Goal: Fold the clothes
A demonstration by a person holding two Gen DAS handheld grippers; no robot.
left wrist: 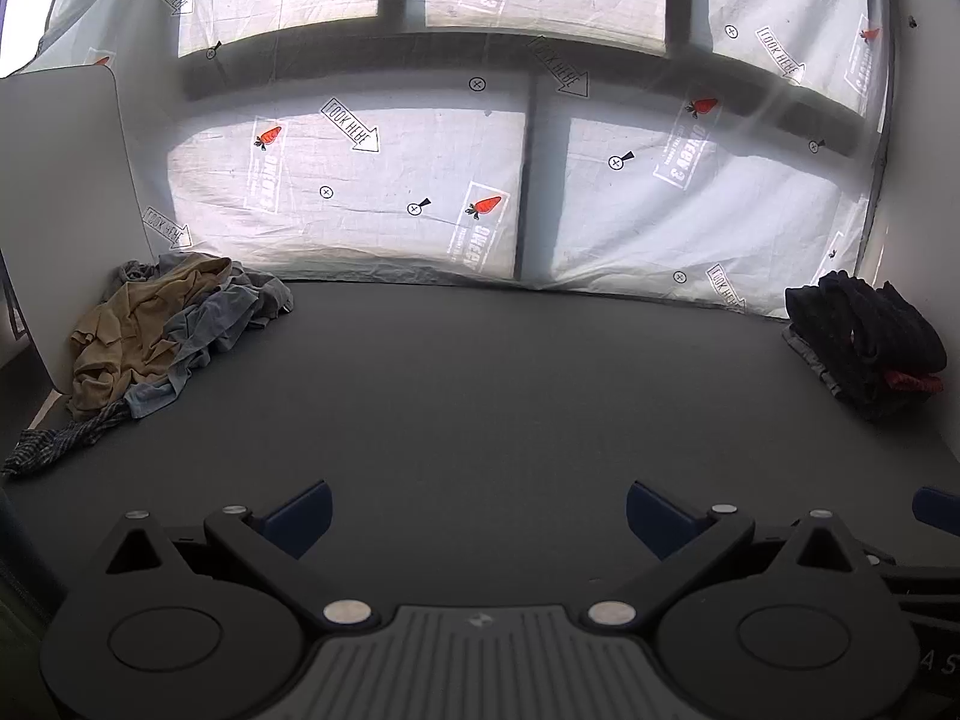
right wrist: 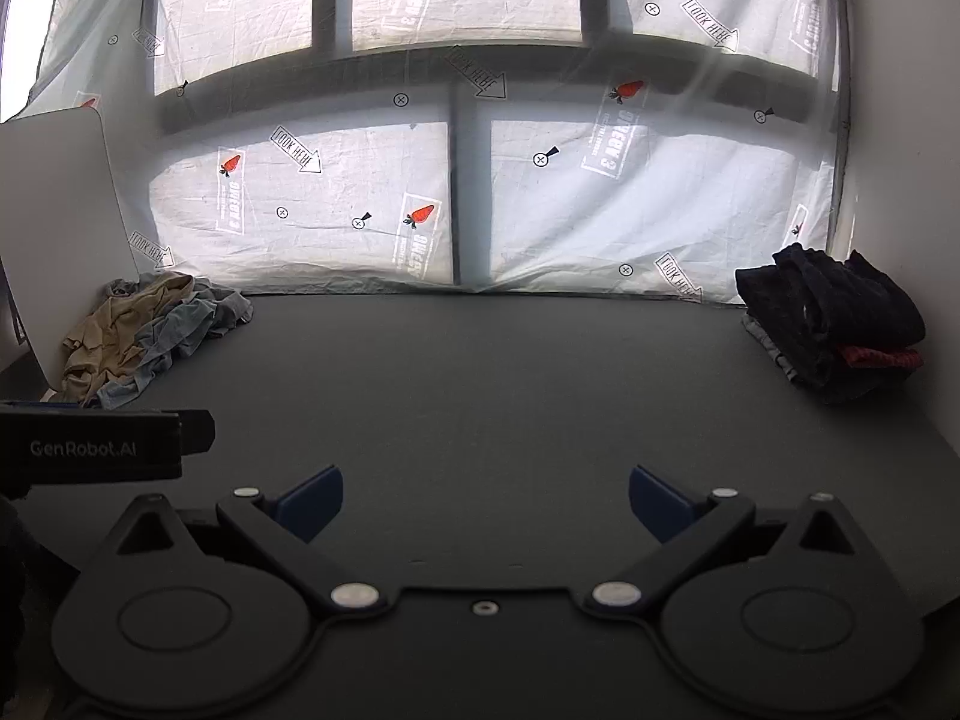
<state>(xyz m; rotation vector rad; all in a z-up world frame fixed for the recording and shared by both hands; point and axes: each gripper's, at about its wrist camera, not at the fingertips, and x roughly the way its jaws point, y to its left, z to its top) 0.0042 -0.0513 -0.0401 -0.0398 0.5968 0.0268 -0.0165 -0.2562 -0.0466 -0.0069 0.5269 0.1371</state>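
Meanwhile both grippers, left point(left wrist: 477, 516) and right point(right wrist: 486, 501), hover wide-fingered and empty, crumpled clothes point(left wrist: 162, 330) heaped shapeless far-left.

1. The dark grey table top point(left wrist: 480, 372) looked matt and smooth.
2. The crumpled heap of tan and blue-grey cloth garments point(left wrist: 162, 330) at far left looked soft and creased.
3. The folded black knitted clothes point(left wrist: 864, 336) at far right looked ribbed.
4. The printed white sheet point(left wrist: 372, 198) behind was thin and wrinkled.
5. The left gripper point(left wrist: 477, 516) had matt black plastic arms, blue pads point(left wrist: 300, 516) and shiny metal pins.
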